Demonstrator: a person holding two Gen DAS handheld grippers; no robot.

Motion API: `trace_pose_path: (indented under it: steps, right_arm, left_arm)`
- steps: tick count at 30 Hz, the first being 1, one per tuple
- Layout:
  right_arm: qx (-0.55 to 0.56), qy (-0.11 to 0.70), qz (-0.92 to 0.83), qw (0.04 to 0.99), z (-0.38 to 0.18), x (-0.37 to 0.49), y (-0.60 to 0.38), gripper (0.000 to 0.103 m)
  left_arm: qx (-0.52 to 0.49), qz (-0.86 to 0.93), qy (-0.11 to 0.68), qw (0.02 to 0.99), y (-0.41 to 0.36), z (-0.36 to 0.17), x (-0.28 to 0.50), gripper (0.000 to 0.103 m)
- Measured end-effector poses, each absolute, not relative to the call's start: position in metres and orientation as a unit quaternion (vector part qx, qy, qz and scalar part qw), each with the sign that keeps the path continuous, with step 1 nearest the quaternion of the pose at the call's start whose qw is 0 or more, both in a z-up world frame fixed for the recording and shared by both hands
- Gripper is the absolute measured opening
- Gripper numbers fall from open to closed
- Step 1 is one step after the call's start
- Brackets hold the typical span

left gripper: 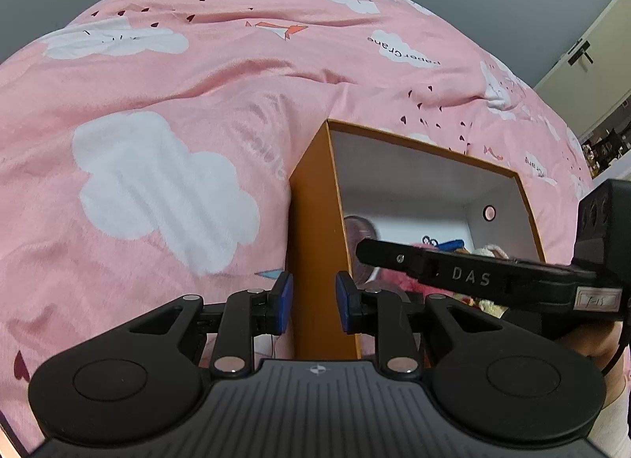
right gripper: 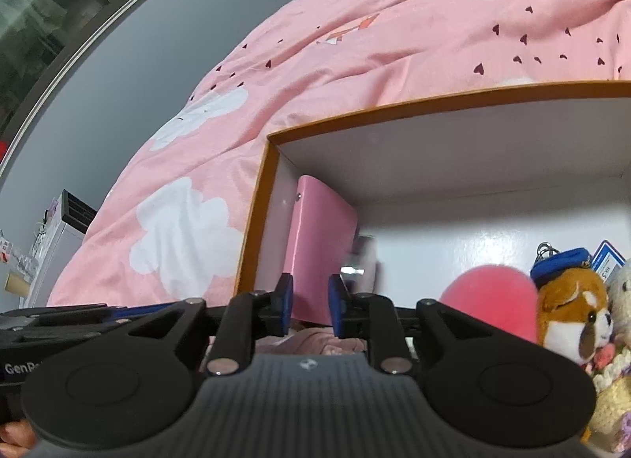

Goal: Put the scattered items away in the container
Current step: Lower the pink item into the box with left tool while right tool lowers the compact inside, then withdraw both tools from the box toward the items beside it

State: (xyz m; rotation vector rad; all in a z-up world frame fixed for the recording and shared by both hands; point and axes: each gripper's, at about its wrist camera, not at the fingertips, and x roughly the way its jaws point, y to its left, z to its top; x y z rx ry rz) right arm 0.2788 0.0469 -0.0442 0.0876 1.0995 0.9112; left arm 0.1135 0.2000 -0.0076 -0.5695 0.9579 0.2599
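The left gripper (left gripper: pixel 313 302) is straddling the orange cardboard box's (left gripper: pixel 311 221) wall with narrowly parted fingers, while the right gripper (right gripper: pixel 310 302), parted and empty, is facing a flat pink card (right gripper: pixel 321 237) standing inside.

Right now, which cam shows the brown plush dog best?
Right wrist: the brown plush dog in its blue cap sits unobstructed inside the orange box. In the left wrist view the right gripper crosses the box, hiding the dog.
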Motion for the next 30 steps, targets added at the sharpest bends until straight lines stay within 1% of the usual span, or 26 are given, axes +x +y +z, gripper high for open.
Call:
trace_pose_path:
  steps: [9,12,15,19,24,26,28,30]
  right_arm:
    - [0.045,0.498,0.409,0.763,-0.04,0.276,0.032,0.023]
    - [0.052,0.493,0.405,0.769,-0.035,0.273,0.02,0.025]
    - [0.058,0.485,0.404,0.774,-0.027,0.266,0.004,0.029]
    - [0.064,0.476,0.405,0.778,-0.017,0.253,-0.022,0.035]
    - [0.07,0.479,0.405,0.776,-0.009,0.234,-0.057,0.037]
    - [0.06,0.483,0.398,0.778,-0.01,0.224,-0.07,0.038]
    - [0.052,0.491,0.391,0.777,-0.014,0.214,-0.081,0.041]
    - [0.045,0.501,0.387,0.773,-0.02,0.204,-0.09,0.041]
  left_arm:
    - [-0.262,0.121,0.458,0.841,0.193,-0.005,0.105,0.026]
    - [-0.255,0.117,0.46,0.842,0.19,-0.004,0.1,0.026]
    - [-0.245,0.109,0.465,0.844,0.185,-0.003,0.093,0.027]
    - [-0.22,0.088,0.475,0.847,0.175,-0.003,0.082,0.032]
    - [-0.173,0.04,0.491,0.853,0.153,0.0,0.065,0.036]
    - [-0.162,0.022,0.501,0.85,0.144,-0.002,0.059,0.039]
    - [-0.162,0.013,0.511,0.844,0.136,-0.006,0.053,0.049]
    - [-0.17,0.012,0.521,0.837,0.131,-0.013,0.049,0.05]
